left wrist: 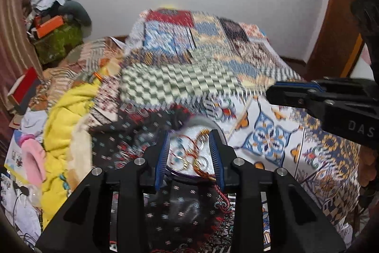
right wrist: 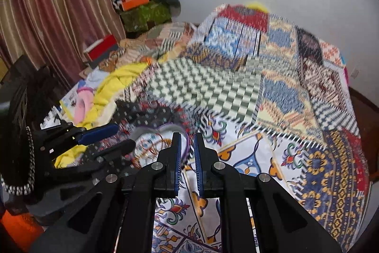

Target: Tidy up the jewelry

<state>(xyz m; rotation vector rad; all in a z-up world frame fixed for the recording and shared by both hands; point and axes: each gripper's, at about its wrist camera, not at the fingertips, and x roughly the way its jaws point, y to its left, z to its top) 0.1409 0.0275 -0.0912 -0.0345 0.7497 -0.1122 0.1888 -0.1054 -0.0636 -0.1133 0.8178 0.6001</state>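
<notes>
Several patterned quilts (right wrist: 236, 91) cover bed; curtain (right wrist: 47, 4) left.

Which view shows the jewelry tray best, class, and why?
The left wrist view: the tray sits centred between the left gripper's open jaws, with looped jewelry visible, though blurred. The right wrist view shows the tray only off to the left, partly hidden behind the grippers.

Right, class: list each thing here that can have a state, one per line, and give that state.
Left gripper: open, fingers either side of the tray.
Right gripper: open narrowly, empty.
Heart-shaped tray: uncovered, bangles inside.
Bangles: loose in the tray, ungripped.
Curtain: drawn.
</notes>
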